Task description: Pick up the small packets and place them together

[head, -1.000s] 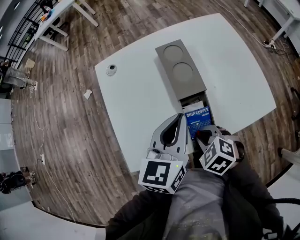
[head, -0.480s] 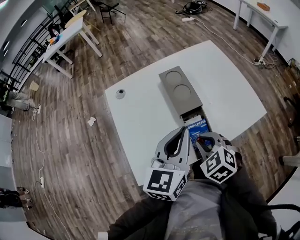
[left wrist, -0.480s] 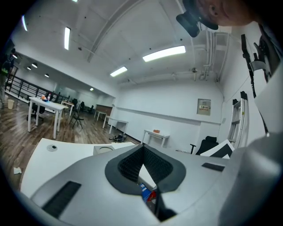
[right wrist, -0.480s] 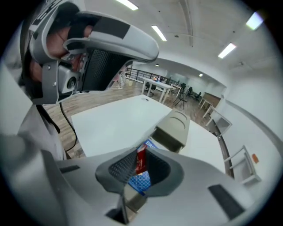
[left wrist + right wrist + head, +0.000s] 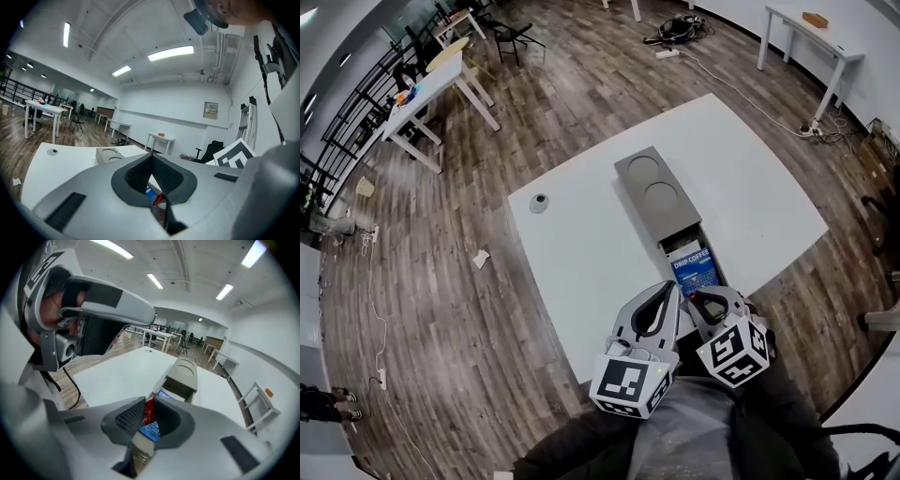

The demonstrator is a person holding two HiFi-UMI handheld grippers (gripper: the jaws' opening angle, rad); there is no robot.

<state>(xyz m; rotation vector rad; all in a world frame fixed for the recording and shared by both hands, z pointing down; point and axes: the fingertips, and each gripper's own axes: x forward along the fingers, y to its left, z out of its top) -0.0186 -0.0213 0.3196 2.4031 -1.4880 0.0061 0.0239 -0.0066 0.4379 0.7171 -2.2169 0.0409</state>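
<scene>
Red packet (image 5: 150, 412) is pinched near tips of right claw (image 5: 148, 398); left claw (image 5: 152, 155) pressed together, empty. Poss. slip onto surface (image 5: 581, 253) if jolted.

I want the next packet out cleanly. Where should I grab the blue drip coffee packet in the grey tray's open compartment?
Probably pinch its exposed near edge from above: the blue drip coffee packet lies label up in the compartment of the grey tray, walls flanking both long sides.

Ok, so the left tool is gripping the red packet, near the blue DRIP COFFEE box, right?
Not the left: the right tool is gripping the red packet, near the blue DRIP COFFEE box. The right gripper view shows the packet clamped there.
</scene>
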